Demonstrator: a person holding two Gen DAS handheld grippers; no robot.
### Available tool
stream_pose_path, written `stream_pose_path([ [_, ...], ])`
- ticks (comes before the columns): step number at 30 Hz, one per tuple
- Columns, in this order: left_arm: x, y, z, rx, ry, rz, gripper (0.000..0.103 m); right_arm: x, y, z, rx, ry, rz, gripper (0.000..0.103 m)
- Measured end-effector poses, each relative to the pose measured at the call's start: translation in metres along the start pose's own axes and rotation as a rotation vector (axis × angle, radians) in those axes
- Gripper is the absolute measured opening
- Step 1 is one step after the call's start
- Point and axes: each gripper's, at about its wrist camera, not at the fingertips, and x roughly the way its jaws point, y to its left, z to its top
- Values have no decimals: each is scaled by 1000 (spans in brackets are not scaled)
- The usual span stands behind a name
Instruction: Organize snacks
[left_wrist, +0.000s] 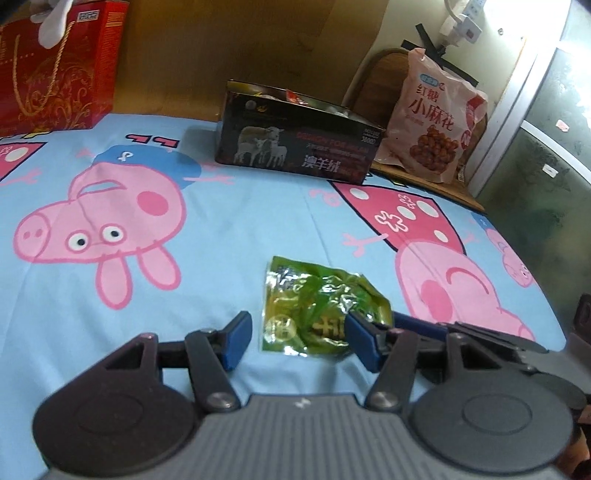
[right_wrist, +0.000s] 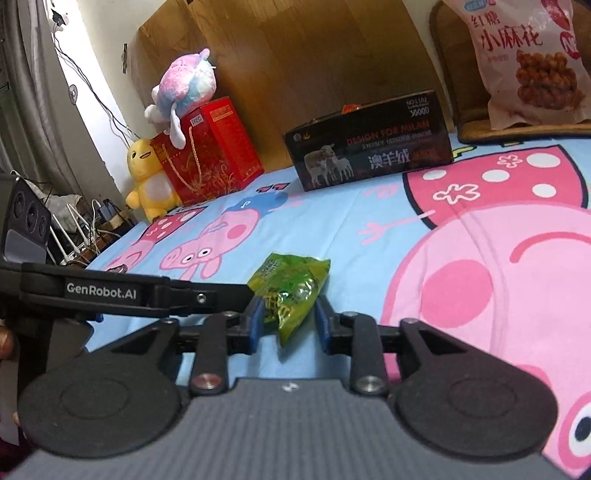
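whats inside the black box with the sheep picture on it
The open-topped black cardboard box with the sheep picture holds several wrapped items: a red-orange wrapper pokes above the rim, with pale packets beside it. The box walls hide everything lower down.

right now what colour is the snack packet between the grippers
Shiny green with yellow, the snack packet shows best in the left wrist view.

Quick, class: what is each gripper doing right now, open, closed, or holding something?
Left gripper: open, holding nothing, beside the green snack packet.
Right gripper: open around the packet, not clamped on it.
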Motion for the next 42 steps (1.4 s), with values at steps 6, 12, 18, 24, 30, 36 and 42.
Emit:
stream_pose_path([
  [6, -5, 4, -1, -15, -9, 52, 60, -2, 1, -1, -9, -19, -11, 40],
  [12, -6, 8, -2, -7, -19, 86, 61, -3, 1, -2, -12, -22, -13, 40],
  [18, -5, 8, -4, 12, -29, 89, 64, -4, 0, -2, -2, -22, -12, 40],
  [24, -4, 5, -7, 40, -39, 80, 72, -4, -1, -2, 11, -23, -9, 43],
  [30, -4, 6, -8, 49, -51, 70, 73, -5, -5, -1, 48, -20, 2, 43],
  [36, -5, 6, -10, 63, -61, 65, 75, -5, -9, -1, 83, -18, 13, 43],
  [42, -4, 7, -11, 66, -64, 53, 78, -6, -10, -1, 100, -16, 18, 43],
])
